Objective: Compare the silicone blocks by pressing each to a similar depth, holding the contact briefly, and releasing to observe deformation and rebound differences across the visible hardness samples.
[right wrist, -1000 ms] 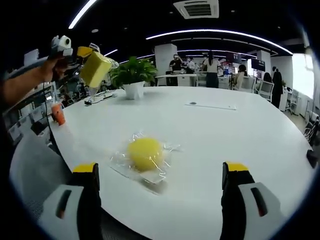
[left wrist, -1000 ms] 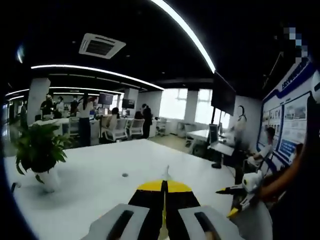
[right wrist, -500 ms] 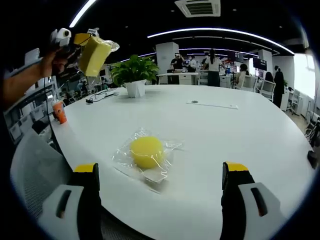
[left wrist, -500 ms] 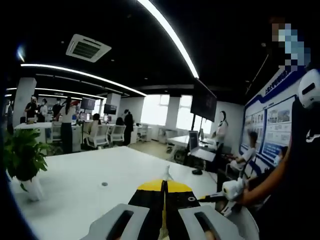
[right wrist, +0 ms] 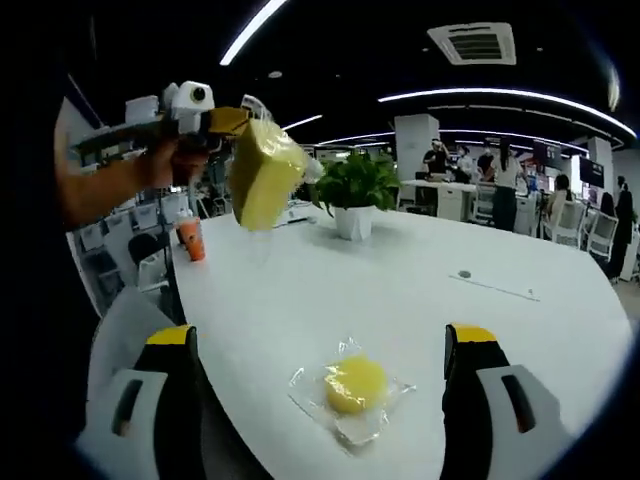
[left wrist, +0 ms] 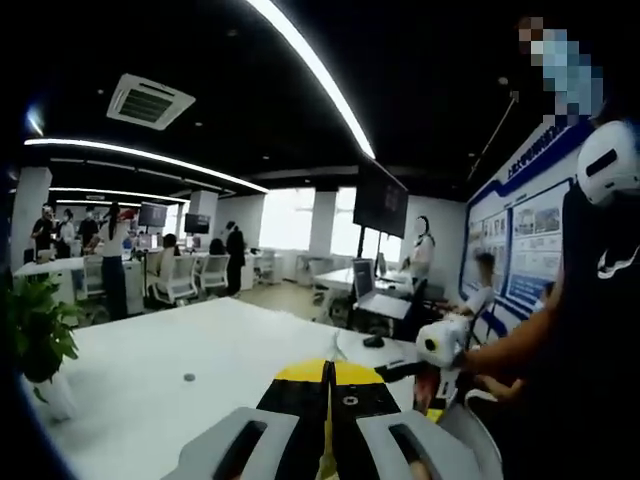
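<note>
Yellow-tipped and pressed together, my left gripper (left wrist: 328, 400) pinches a thin edge of clear wrapping between its jaws; in the right gripper view that same tool (right wrist: 215, 122) is held high with the yellow block (right wrist: 264, 177) hanging below its tips inside the wrapper. I judge I hold it by the wrapping rather than the body so the silicone itself stays unsqueezed until the press. Hanging so, the block's long axis runs from the jaw tips down toward the white table (right wrist: 400, 290), leaning a little, its broad face turned toward my right camera.

My right gripper (right wrist: 320, 385) has its jaws spread wide with nothing between them. Just ahead of them, roughly midway between the two, the round yellow block (right wrist: 354, 384) lies flat on the table in its own clear wrapper (right wrist: 351, 395), ready, I judge, to be pressed from above. Farther beyond stands a potted plant (right wrist: 354, 195).
</note>
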The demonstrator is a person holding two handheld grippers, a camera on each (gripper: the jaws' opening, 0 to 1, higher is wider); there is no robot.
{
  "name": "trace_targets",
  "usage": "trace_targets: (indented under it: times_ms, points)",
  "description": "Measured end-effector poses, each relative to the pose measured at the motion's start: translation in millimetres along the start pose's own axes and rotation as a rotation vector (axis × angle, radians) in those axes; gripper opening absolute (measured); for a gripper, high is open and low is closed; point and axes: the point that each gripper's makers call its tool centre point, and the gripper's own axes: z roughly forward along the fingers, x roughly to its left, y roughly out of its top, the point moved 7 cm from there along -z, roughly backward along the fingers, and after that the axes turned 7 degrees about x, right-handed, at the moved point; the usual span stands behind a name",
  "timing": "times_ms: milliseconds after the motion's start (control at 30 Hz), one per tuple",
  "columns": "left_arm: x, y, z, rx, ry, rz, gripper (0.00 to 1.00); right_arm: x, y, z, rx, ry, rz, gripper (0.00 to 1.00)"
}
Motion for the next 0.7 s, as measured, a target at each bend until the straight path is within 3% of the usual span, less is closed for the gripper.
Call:
trace_targets:
  times_ms: [167,267,333,467,700]
  points:
    - [-7.3,1.9,1,-0.013,-0.034,-0.011,0.00,1,38.3,-4,-0.083,0.092,0.024,0.96]
    - [-11.0,3.7,2,-0.025,-0.054,-0.013,0.00,7,57.3,-4,-0.122,0.184,0.058,0.96]
    - [-11.8,4.9,2,-0.028,-0.057,-0.010,0.00,5,64.0,-3,-0.136,0.176,0.039,0.96]
    - [-15.3,8.0,3,-0.044,-0.066,-0.016,0.00,11,76.5,2,-0.154,0.234,0.035,0.96]
    - [-24.0,10.2,4,-0.053,-0.079,-0.013,0.00,21,85.5,13,-0.178,0.289,0.036,0.96]
